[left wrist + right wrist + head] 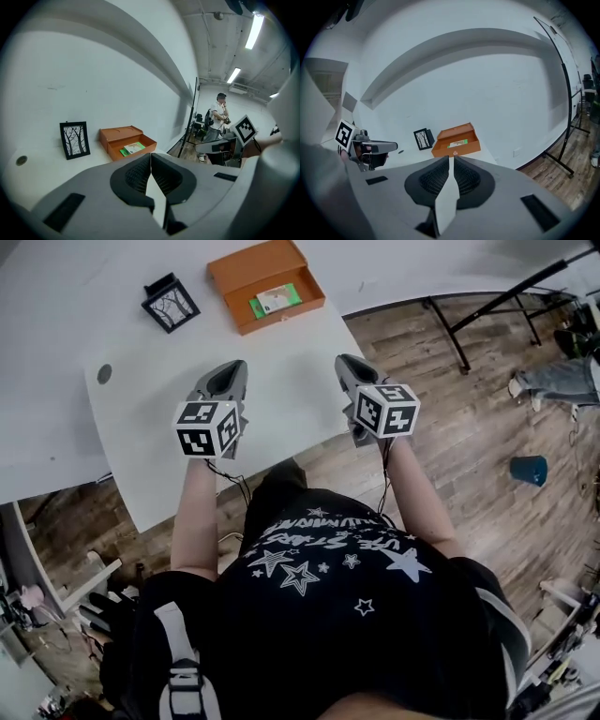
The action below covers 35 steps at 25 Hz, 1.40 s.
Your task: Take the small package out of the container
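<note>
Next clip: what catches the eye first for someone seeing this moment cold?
The open orange box stands out at the far end of the white table, with a small green-and-white package inside and a black picture frame to its left. Nearer the person, the left gripper and right gripper hover side by side, both shut and empty.

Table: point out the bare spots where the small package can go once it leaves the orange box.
Widest bare patch: the table between the orange box and its near edge. Another lies left of the picture frame, around the round hole. It is crowded only at the far side, where frame and box sit close together.
</note>
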Each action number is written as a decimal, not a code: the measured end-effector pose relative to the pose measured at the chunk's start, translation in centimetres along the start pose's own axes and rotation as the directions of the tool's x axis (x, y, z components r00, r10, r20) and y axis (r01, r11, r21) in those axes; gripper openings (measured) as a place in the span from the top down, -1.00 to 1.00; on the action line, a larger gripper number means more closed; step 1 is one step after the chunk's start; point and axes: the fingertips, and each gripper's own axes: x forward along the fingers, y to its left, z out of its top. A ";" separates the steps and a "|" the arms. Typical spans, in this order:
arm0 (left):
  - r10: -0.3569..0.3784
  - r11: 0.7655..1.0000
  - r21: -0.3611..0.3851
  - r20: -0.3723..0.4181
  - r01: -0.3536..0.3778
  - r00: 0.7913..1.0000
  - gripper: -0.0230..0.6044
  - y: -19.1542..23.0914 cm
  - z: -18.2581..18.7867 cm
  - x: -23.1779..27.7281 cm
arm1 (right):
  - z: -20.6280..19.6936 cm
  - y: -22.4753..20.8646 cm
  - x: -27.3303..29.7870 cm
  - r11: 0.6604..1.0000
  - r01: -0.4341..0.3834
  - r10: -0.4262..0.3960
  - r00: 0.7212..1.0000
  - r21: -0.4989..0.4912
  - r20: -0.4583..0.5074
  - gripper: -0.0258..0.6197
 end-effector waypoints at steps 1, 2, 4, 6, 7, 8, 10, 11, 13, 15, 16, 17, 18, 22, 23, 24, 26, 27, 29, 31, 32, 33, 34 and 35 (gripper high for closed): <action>-0.008 1.000 0.005 -0.006 0.008 1.000 0.86 0.8 0.6 0.9 | 0.6 -0.2 0.9 1.000 0.005 -0.005 1.000 0.000 0.000 0.73; -0.018 1.000 0.011 -0.014 0.018 1.000 0.86 1.6 1.2 1.8 | 1.2 -0.3 1.8 1.000 0.011 -0.011 1.000 0.001 -0.001 0.73; -0.045 0.999 0.028 -0.037 0.046 0.998 0.86 2.9 2.1 3.7 | 2.2 -0.7 3.4 1.000 0.022 -0.022 1.000 0.001 -0.001 0.73; -0.069 0.996 0.050 -0.057 0.072 0.996 0.86 4.2 3.1 5.7 | 3.0 -1.1 5.3 0.999 0.032 -0.032 0.999 0.004 -0.003 0.73; -0.078 0.995 0.058 -0.065 0.082 0.995 0.86 4.9 3.5 6.7 | 3.3 -1.2 6.2 0.999 0.037 -0.037 0.999 0.006 -0.007 0.73; -0.088 0.994 0.061 -0.071 0.092 0.994 0.86 5.5 3.9 7.6 | 3.4 -1.4 7.0 0.999 0.041 -0.041 0.999 0.009 -0.014 0.73; -0.107 0.992 0.054 -0.079 0.112 0.991 0.83 6.7 4.8 9.4 | 3.6 -1.5 8.2 0.999 0.046 -0.045 0.998 0.011 -0.032 0.73; -0.118 0.991 0.053 -0.083 0.122 0.990 0.81 7.2 5.2 10.2 | 3.7 -1.5 8.8 0.999 0.045 -0.045 0.998 0.011 -0.039 0.73; -0.146 0.987 0.058 -0.100 0.152 0.984 0.69 8.0 6.1 11.8 | 4.0 -1.4 9.8 0.999 0.043 -0.042 0.998 0.010 -0.049 0.73; -0.174 0.981 0.070 -0.123 0.183 0.977 0.57 8.6 6.8 13.2 | 4.2 -1.4 10.7 0.999 0.041 -0.040 0.998 0.008 -0.053 0.73; -0.182 0.978 0.079 -0.133 0.194 0.974 0.54 8.9 7.1 13.9 | 4.4 -1.4 11.1 0.999 0.041 -0.040 0.998 0.005 -0.055 0.73; -0.186 0.976 0.090 -0.143 0.200 0.972 0.53 9.1 7.3 14.5 | 4.5 -1.5 11.4 0.999 0.041 -0.041 0.998 0.002 -0.056 0.73; -0.189 0.974 0.100 -0.154 0.205 0.970 0.51 9.4 7.4 15.2 | 4.7 -1.5 11.8 0.999 0.042 -0.042 0.998 0.000 -0.057 0.73; -0.199 0.962 0.140 -0.228 0.235 0.953 0.42 10.0 6.8 18.0 | 5.2 -1.8 13.1 0.999 0.048 -0.049 0.997 -0.008 -0.065 0.73; -0.201 0.957 0.156 -0.252 0.245 0.947 0.40 10.2 6.5 18.7 | 5.3 -1.8 13.6 0.999 0.048 -0.049 0.997 -0.011 -0.067 0.73; -0.203 0.951 0.171 -0.277 0.256 0.939 0.33 10.4 6.3 19.5 | 5.5 -1.9 14.0 0.999 0.047 -0.048 0.997 -0.013 -0.067 0.73; -0.214 0.937 0.196 -0.332 0.289 0.919 0.15 10.5 5.8 20.9 | 5.9 -2.2 14.7 0.999 0.047 -0.048 0.997 -0.013 -0.065 0.73; -0.221 0.929 0.206 -0.362 0.309 0.906 0.04 10.5 5.5 21.6 | 6.0 -2.5 15.0 0.999 0.050 -0.050 0.997 -0.011 -0.064 0.73; -0.228 0.907 0.234 -0.425 0.350 0.876 -0.10 10.3 4.8 23.0 | 6.1 -3.1 15.4 0.998 0.058 -0.058 0.996 -0.007 -0.068 0.73; -0.221 0.881 0.272 -0.488 0.387 0.844 -0.17 10.3 3.9 24.1 | 5.9 -3.5 15.8 0.998 0.064 -0.064 0.995 0.002 -0.078 0.73; -0.215 0.869 0.287 -0.516 0.404 0.829 -0.20 10.3 3.4 24.6 | 5.7 -3.7 16.0 0.998 0.065 -0.064 0.994 0.008 -0.085 0.73; -0.211 0.858 0.297 -0.541 0.420 0.814 -0.21 10.3 3.0 25.0 | 5.5 -3.7 16.1 0.998 0.066 -0.064 0.994 0.014 -0.090 0.73; -0.206 0.849 0.304 -0.562 0.432 0.801 -0.23 10.2 2.5 25.4 | 5.3 -3.8 16.2 0.998 0.066 -0.064 0.993 0.019 -0.094 0.73; -0.198 0.841 0.314 -0.577 0.439 0.792 -0.26 10.2 2.1 25.7 | 5.1 -3.9 16.2 0.998 0.067 -0.064 0.993 0.023 -0.096 0.73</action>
